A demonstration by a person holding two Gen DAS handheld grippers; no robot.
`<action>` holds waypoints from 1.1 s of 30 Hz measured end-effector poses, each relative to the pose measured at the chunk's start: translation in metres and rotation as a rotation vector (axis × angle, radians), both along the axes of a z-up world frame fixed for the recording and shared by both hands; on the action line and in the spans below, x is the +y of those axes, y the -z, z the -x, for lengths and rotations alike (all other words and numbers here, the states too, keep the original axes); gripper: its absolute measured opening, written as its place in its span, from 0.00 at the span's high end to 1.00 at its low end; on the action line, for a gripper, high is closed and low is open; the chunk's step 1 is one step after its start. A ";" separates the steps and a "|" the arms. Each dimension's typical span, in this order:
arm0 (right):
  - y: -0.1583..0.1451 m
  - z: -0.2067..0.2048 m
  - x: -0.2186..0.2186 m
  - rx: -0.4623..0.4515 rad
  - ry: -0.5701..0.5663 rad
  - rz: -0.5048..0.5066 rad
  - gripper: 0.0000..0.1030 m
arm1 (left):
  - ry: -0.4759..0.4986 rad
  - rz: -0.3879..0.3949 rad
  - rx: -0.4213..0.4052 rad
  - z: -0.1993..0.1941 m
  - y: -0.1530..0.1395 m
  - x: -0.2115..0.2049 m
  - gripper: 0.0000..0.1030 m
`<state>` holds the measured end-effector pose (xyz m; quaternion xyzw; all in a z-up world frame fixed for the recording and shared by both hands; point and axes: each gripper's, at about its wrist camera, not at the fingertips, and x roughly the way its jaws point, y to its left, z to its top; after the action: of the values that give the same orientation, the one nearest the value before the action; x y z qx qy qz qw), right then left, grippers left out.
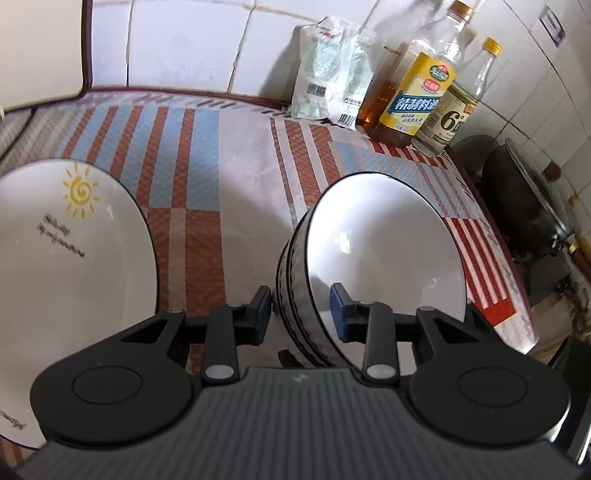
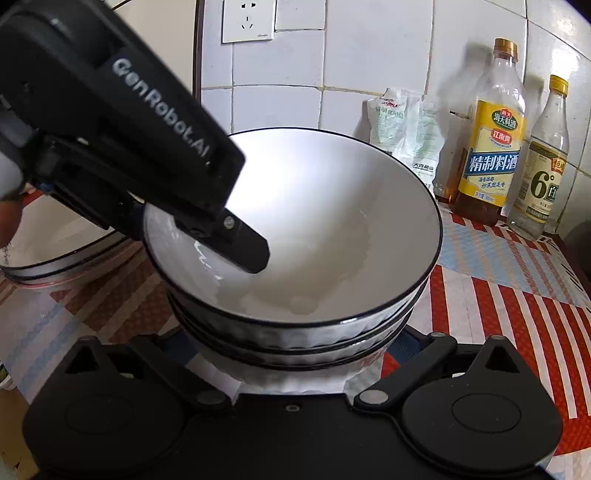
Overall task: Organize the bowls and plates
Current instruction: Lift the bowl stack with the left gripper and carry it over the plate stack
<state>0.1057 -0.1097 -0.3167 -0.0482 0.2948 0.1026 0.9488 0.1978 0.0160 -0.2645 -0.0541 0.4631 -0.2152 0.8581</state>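
While the stack of bowls sat at the center of the right wrist frame on the striped mat, the left gripper straddled its near rim, one finger reaching inside the top bowl and the other outside, apart and not visibly clamped. The right gripper's fingertips were hidden under the stack, their spacing unclear. A sun-printed plate lay at left; bottles stood upper right.

Home kitchen: white tiled wall, cooking wine bottle, vinegar bottle, wall socket, black wok.
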 end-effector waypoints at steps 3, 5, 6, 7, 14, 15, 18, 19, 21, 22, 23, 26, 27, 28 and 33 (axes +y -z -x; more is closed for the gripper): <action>-0.001 0.000 0.001 -0.003 0.002 0.003 0.02 | 0.015 -0.047 -0.041 0.006 -0.003 -0.003 0.72; -0.002 0.002 0.003 -0.009 -0.004 0.015 0.02 | 0.027 -0.066 -0.054 0.009 -0.004 -0.004 0.72; -0.002 0.004 0.003 -0.012 -0.009 0.021 0.02 | 0.032 -0.070 -0.055 0.010 -0.004 -0.003 0.72; -0.002 0.005 0.004 -0.015 -0.014 0.027 0.02 | 0.036 -0.076 -0.057 0.011 -0.005 -0.004 0.73; -0.003 0.012 0.006 -0.028 -0.024 0.024 0.02 | 0.058 -0.107 -0.081 0.016 -0.007 -0.003 0.73; -0.003 0.013 0.007 -0.031 -0.027 0.028 0.02 | 0.057 -0.101 -0.076 0.015 -0.007 -0.002 0.73; -0.002 0.015 0.008 -0.041 -0.032 0.036 0.02 | 0.064 -0.101 -0.082 0.016 -0.006 0.000 0.73; -0.002 0.015 0.008 -0.041 -0.033 0.036 0.02 | 0.064 -0.103 -0.085 0.017 -0.006 -0.001 0.73; -0.002 0.015 0.007 -0.042 -0.031 0.031 0.02 | 0.064 -0.105 -0.090 0.018 -0.006 -0.002 0.73; -0.003 0.015 0.007 -0.044 -0.029 0.030 0.02 | 0.065 -0.106 -0.093 0.018 -0.007 -0.002 0.73; -0.003 0.016 0.006 -0.049 -0.028 0.030 0.02 | 0.069 -0.109 -0.097 0.019 -0.008 -0.003 0.73; -0.006 0.018 0.005 -0.054 -0.032 0.032 0.02 | 0.082 -0.116 -0.085 0.018 -0.012 -0.003 0.73; -0.007 0.018 0.005 -0.051 -0.035 0.031 0.02 | 0.079 -0.113 -0.074 0.016 -0.014 -0.002 0.73; -0.009 0.018 0.006 -0.050 -0.036 0.030 0.02 | 0.076 -0.111 -0.069 0.015 -0.017 -0.001 0.73; -0.027 0.017 0.013 -0.070 -0.050 0.035 0.02 | 0.057 -0.103 -0.092 0.016 -0.037 0.008 0.73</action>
<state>0.0891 -0.0971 -0.2894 -0.0755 0.2621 0.1196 0.9546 0.1818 0.0240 -0.2271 0.0133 0.4349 -0.2175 0.8737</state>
